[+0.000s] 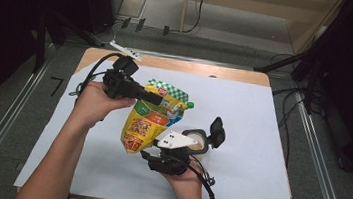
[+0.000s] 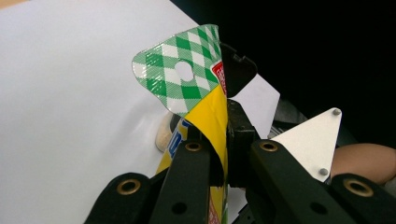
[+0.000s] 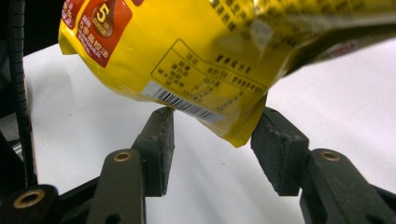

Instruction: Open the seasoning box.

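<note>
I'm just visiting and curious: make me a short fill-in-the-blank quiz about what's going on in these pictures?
1. The left gripper is shut on the yellow ____ near its checked top.
2. The right gripper has its jaws ____ around the pouch's bottom corner.
3. The checked pattern on the pouch's top is white and ____.

Missing words: pouch; open; green

Your left gripper holds the pouch above the table, at its middle. Your right gripper sits just right of it, jaws flanking its lower corner.
</note>
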The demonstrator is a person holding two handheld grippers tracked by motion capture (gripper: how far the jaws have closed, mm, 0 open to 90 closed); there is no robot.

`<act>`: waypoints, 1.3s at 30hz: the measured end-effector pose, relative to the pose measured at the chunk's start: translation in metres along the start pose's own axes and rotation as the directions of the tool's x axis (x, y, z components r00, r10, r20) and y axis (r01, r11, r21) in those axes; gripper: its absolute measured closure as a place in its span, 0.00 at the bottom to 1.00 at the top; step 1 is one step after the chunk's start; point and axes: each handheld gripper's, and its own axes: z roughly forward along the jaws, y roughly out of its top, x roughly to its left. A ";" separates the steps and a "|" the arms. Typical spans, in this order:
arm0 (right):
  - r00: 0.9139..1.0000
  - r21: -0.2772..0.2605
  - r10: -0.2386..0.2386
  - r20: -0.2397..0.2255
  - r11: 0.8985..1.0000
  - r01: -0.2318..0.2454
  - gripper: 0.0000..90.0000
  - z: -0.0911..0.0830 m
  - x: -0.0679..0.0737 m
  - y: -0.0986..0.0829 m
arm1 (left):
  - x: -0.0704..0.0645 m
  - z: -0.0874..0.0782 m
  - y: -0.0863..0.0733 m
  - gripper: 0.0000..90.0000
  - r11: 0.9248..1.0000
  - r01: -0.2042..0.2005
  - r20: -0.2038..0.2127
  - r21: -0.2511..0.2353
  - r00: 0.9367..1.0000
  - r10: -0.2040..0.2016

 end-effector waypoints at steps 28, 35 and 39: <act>0.999 -0.056 0.035 0.001 0.998 -0.034 0.56 -0.017 -0.007 0.008 | 0.036 -0.029 -0.012 1.00 0.991 0.056 -0.120 -0.122 0.990 -0.071; 1.000 -0.037 0.028 -0.005 0.999 -0.028 0.56 -0.012 -0.005 0.005 | 0.053 -0.023 -0.018 1.00 0.987 0.088 -0.141 -0.132 0.984 -0.107; 1.000 -0.025 0.028 -0.009 0.999 -0.028 0.56 -0.010 -0.005 0.003 | 0.056 -0.016 -0.018 1.00 0.988 0.037 -0.157 -0.148 0.986 -0.061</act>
